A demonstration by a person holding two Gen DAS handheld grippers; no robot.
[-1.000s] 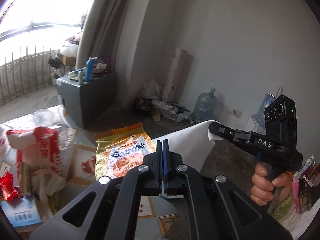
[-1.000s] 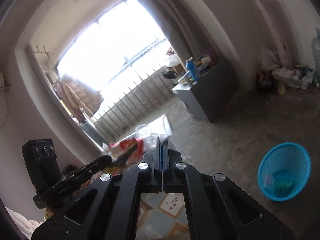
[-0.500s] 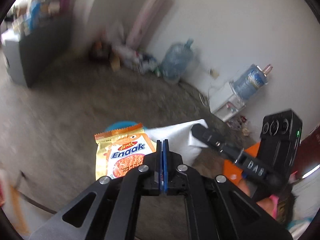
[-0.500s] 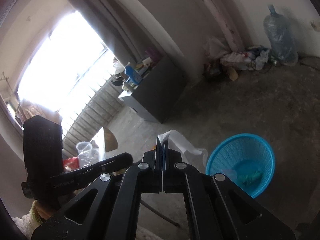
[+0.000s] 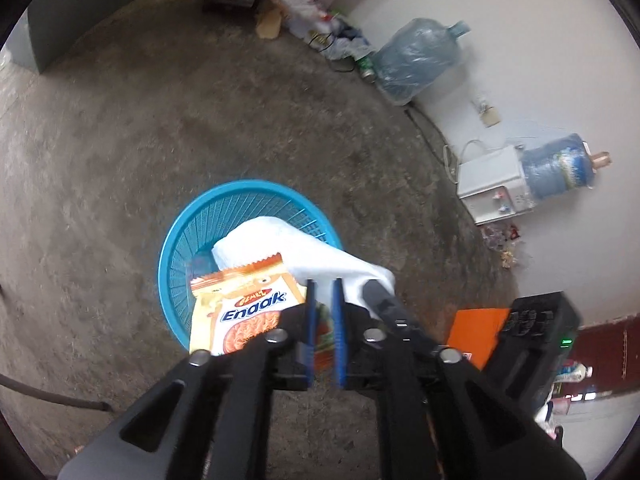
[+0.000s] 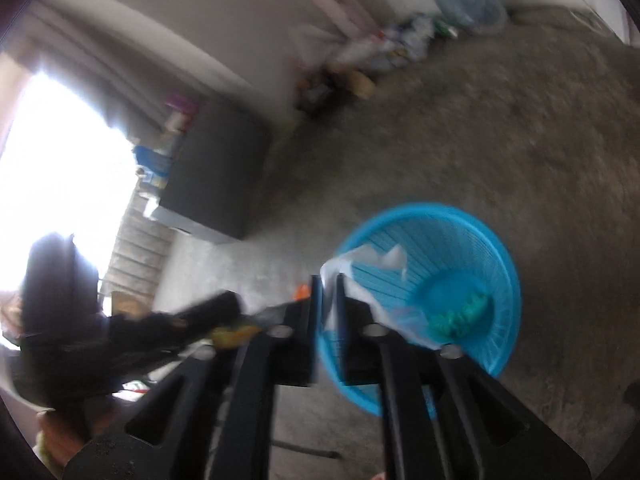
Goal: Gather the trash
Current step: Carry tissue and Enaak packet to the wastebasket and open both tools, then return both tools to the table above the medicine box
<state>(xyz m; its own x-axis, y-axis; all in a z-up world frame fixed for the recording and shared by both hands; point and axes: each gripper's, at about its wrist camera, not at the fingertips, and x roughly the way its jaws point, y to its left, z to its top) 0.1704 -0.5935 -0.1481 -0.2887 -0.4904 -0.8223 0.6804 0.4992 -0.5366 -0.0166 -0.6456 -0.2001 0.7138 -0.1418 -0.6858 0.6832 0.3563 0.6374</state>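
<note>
Left tool (image 5: 322,312) parted; snack packet (image 5: 240,308) points up-left over basket (image 5: 176,240).

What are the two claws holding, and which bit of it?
Left claw: the noodle packet's bottom corner sits between its parted pads. Right claw: the white plastic bag's edge likewise. Both are open above the blue basket, so neither looks gripped.

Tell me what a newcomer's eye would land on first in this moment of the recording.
Most striking is the bright blue basket on the grey concrete floor, directly under both grippers. In front of it, the orange Enaak snack packet hangs at the left gripper, whose jaws stand slightly apart. A white plastic bag hangs over the basket's rim at the right gripper; green trash already lies inside.
</note>
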